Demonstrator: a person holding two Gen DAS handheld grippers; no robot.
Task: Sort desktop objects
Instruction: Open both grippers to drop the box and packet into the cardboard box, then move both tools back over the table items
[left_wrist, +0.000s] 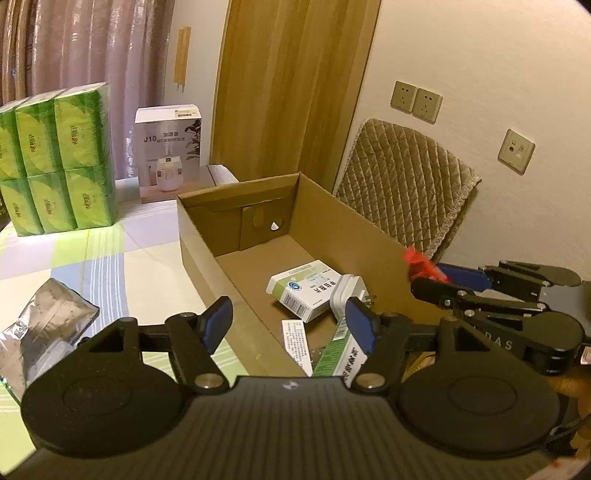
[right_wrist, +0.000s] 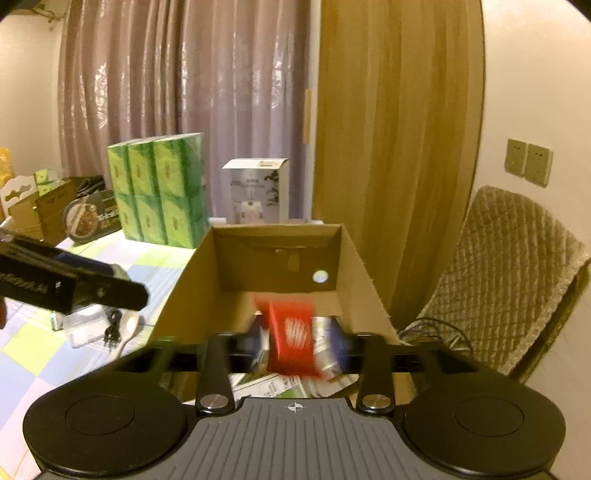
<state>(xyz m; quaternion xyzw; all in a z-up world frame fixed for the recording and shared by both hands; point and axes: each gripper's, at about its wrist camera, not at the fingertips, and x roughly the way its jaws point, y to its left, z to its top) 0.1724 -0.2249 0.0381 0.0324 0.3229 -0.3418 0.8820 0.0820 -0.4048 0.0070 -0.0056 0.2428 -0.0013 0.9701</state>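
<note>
Dropping the red packet (right_wrist: 293, 338), blurred between the parted jaws of the right gripper (right_wrist: 295, 341), into the cardboard box (right_wrist: 184, 295); left gripper (left_wrist: 288, 325) released and empty over the box's near end; next, probably over to the table (left_wrist: 122, 258) for the silver pouch (left_wrist: 44, 325).

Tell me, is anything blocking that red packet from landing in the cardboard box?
Nothing visible. The red packet is a blur between the right gripper's open jaws, already over the open box. Below it lie only flat cartons and leaflets, with bare floor beyond.
</note>
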